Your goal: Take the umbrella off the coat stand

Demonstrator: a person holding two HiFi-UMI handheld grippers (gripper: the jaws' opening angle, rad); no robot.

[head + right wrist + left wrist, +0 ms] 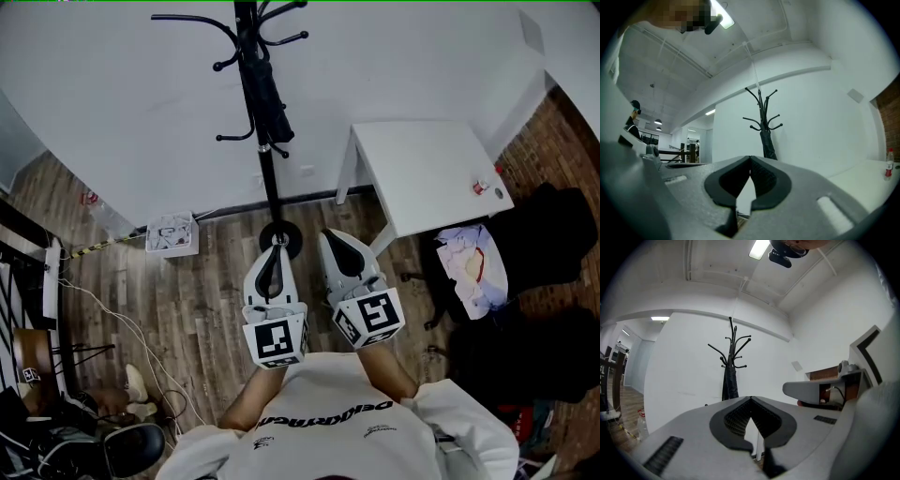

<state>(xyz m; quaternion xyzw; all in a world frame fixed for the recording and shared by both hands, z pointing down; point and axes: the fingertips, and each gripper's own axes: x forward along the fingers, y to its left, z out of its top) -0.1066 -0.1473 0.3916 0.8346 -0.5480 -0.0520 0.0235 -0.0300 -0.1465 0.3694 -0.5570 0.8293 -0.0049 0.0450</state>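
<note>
A black coat stand (272, 178) rises against the white wall straight ahead of me. A folded black umbrella (265, 94) hangs upright along its pole, under the hooks. My two grippers are held side by side, well short of the stand. The left gripper (277, 242) and the right gripper (328, 234) both point at it. In the left gripper view the left gripper (751, 398) has its jaws shut and empty, with the umbrella (730, 383) far beyond them. In the right gripper view the right gripper (750, 158) is likewise shut on nothing, with the umbrella (768, 145) in the distance.
A white table (422, 173) stands right of the stand with a small bottle (480, 187) on it. A dark chair draped with clothes (473, 267) is at the right. A white box (171, 233) and loose cables (112, 319) lie on the wooden floor at the left.
</note>
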